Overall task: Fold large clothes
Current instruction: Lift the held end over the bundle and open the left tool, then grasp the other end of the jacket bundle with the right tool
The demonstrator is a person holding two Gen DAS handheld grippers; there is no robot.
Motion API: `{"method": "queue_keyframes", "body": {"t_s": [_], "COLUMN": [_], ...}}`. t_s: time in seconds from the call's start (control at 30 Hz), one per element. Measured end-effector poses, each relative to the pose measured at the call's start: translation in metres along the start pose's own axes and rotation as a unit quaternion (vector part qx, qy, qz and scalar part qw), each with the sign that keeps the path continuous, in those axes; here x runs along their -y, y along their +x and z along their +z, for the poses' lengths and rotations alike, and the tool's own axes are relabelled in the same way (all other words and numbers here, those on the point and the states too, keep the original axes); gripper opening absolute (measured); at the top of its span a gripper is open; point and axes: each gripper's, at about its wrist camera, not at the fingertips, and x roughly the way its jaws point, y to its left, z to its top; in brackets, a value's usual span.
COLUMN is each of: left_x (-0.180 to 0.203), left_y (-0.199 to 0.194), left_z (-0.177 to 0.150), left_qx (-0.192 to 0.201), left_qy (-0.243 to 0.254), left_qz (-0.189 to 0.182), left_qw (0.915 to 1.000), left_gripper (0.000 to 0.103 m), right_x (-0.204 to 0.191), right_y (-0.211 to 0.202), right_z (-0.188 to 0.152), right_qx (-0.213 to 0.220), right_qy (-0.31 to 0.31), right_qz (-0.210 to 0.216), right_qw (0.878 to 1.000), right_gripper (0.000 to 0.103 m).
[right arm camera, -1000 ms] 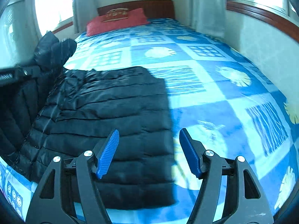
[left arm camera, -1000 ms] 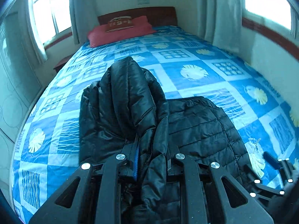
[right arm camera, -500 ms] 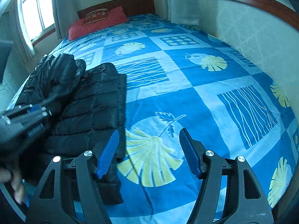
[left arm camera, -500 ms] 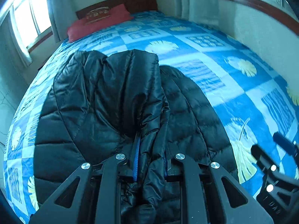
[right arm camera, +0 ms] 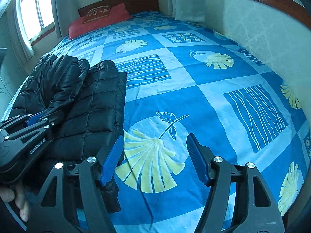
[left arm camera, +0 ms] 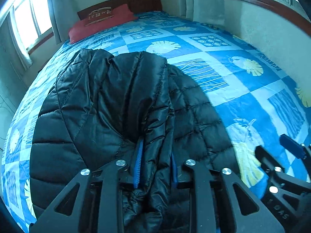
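A black quilted puffer jacket (left arm camera: 108,104) lies on the blue patterned bed (left arm camera: 223,77), near the left front edge. My left gripper (left arm camera: 155,167) is shut on a fold of the jacket, a sleeve or side panel laid over the jacket's body. In the right wrist view the jacket (right arm camera: 85,104) sits at the left, with the left gripper (right arm camera: 37,124) clamped on it. My right gripper (right arm camera: 155,159) is open and empty, hovering over the bedspread (right arm camera: 194,97) just right of the jacket's hem. It also shows at the right edge of the left wrist view (left arm camera: 279,155).
A red pillow (left arm camera: 101,25) and a wooden headboard (left arm camera: 136,2) are at the far end of the bed. A wall (right arm camera: 262,31) runs along the bed's right side. Windows with curtains (left arm camera: 29,23) are at the left.
The left gripper has carried the jacket fold over onto the jacket's body and lowered it. The right gripper has swung right, off the jacket, and now hangs over bare bedspread.
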Motion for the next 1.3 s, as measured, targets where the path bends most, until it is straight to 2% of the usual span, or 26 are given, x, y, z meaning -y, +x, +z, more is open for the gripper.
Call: {"method": "queue_keyframes", "body": {"t_s": [0.13,0.37,0.53,0.67,0.73,0.9,1.03,1.27,1.3], "left_x": [0.006,0.011,0.009,-0.005,-0.017,-0.062,-0.113,-0.202,-0.214], "left_y": [-0.019,-0.052,-0.078,-0.103,-0.115,-0.134,-0.132,-0.102,-0.095], "left_z": [0.005,0.005,-0.003,-0.009,-0.011,-0.018,-0.03,-0.062,-0.066], "left_qx": [0.006,0.014,0.029,0.058,0.073,0.103,0.105,0.074,0.066], "left_qy": [-0.005,-0.004,0.001,0.003,-0.004,-0.033,-0.074,-0.166,-0.179], "left_qz": [-0.023,-0.062,-0.071,-0.06,-0.056,-0.035,-0.016,0.032,0.036], "left_qw": [0.9997,0.998,0.997,0.9965,0.9957,0.9935,0.9916,0.9827,0.9809], "left_gripper": [0.035,0.037,0.037,0.038,0.052,0.054,0.067,0.067,0.067], "right_x": [0.001,-0.003,-0.006,-0.014,-0.02,-0.046,-0.069,-0.116,-0.124], "right_y": [-0.003,-0.022,-0.044,-0.07,-0.08,-0.098,-0.094,-0.064,-0.058], "right_z": [0.0,-0.001,0.002,0.007,0.009,0.015,0.02,0.025,0.026], "right_qx": [0.002,0.011,0.027,0.049,0.058,0.077,0.07,0.025,0.019], "right_qy": [0.001,-0.006,-0.01,-0.015,-0.02,-0.039,-0.039,-0.043,-0.046], "right_qz": [-0.003,-0.003,-0.004,0.002,0.005,0.015,0.044,0.089,0.096], "right_qw": [1.0,1.0,1.0,0.999,0.998,0.996,0.996,0.995,0.994], "right_gripper": [0.067,0.067,0.067,0.067,0.067,0.068,0.073,0.075,0.078]}}
